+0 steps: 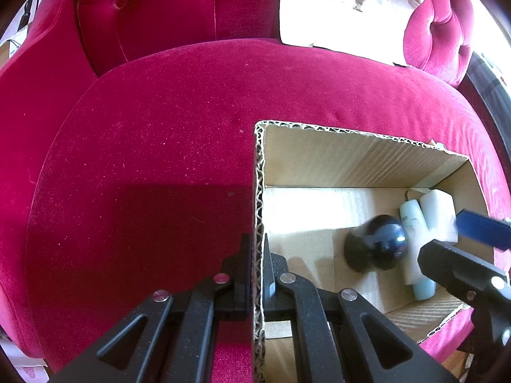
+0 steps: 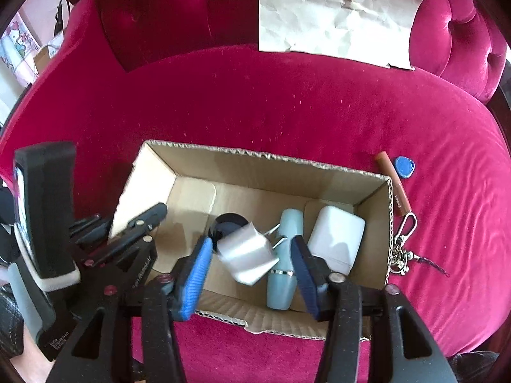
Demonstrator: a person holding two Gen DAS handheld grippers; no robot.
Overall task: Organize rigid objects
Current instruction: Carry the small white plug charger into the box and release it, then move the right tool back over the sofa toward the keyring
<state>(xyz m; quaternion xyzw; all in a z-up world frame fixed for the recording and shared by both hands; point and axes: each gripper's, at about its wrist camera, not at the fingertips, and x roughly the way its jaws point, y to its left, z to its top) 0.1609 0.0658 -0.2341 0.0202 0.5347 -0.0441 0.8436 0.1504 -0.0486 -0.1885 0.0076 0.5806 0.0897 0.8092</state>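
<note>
An open cardboard box point(image 2: 262, 166) sits on the red sofa seat. Inside lie a pale blue bottle point(image 2: 284, 255) on its side, a white rounded case point(image 2: 338, 239) just beside it, and a black round object point(image 2: 228, 221). A white plug adapter point(image 2: 249, 255), blurred, is over the box floor. Outside, right of the box, lie a brown tube point(image 2: 394, 185), a blue tag point(image 2: 405, 166) and a keychain point(image 2: 404, 245).

L claw point(image 1: 258, 266) clamped shut, angled steeply down; R claw point(image 2: 252, 271) also steeply down, fingers apart, nothing gripped.
</note>
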